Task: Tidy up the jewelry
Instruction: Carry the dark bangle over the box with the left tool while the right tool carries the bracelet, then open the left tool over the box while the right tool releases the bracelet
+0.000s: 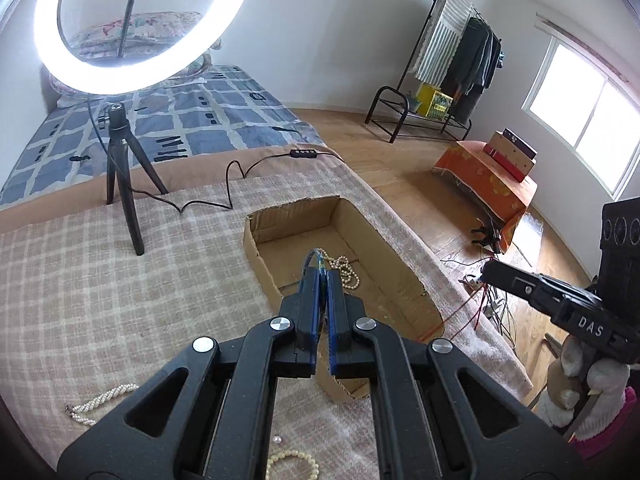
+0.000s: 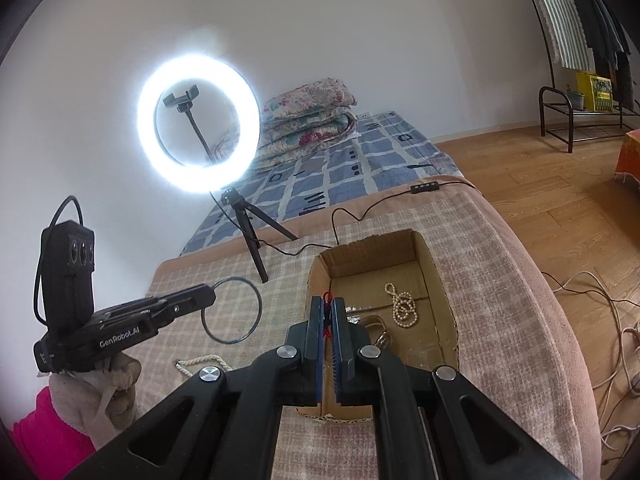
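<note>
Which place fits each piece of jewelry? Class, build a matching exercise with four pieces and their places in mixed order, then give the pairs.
Things:
1. thin hoop
2. red cord
3. pearl necklace
4. twisted pearl rope

Places:
A. lying on the checked blanket
B. inside the cardboard box
C. held in the left gripper
D. held in the right gripper

Pairs: 1-C, 2-D, 3-B, 4-A

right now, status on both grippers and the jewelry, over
Left gripper shut on blue bangle, over cardboard box. Right gripper shut on red string. Pearl necklace already boxed. Nothing blocking.
</note>
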Motion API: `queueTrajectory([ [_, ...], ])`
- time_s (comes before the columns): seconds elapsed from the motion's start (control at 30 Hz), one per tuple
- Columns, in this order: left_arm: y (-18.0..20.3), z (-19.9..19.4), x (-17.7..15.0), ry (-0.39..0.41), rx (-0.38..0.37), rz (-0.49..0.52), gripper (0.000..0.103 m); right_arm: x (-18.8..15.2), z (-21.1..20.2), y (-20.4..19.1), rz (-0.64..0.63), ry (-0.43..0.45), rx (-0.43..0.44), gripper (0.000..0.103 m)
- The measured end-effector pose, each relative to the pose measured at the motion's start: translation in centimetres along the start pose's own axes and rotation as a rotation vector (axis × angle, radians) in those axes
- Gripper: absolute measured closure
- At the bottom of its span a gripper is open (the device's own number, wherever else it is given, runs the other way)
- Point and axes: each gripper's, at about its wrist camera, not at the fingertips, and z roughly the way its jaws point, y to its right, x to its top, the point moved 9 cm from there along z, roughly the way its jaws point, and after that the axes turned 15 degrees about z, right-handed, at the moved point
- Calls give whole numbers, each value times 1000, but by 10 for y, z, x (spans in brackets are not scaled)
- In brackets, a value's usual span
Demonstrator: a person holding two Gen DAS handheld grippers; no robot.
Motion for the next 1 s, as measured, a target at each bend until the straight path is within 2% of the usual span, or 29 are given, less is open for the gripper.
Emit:
queueTrajectory([
  [0.27,0,43,18,-30,6,3,102,-5,10,11,7,-29,-19,102],
  [0.53,-1,79,17,-72,9,-19,102,-12,19,17,12,-60,-29,102],
  [0.83,-10,92,18,-81,27,-49,102,-20,26,20,7,-87,-41,101],
  [0.97,-12,90,21,-84,37,-44,102,-22,27,20,3,-86,-51,96],
  [1.0,-13,89,21,-85,43,-45,102,-21,27,20,2,-84,-51,92],
])
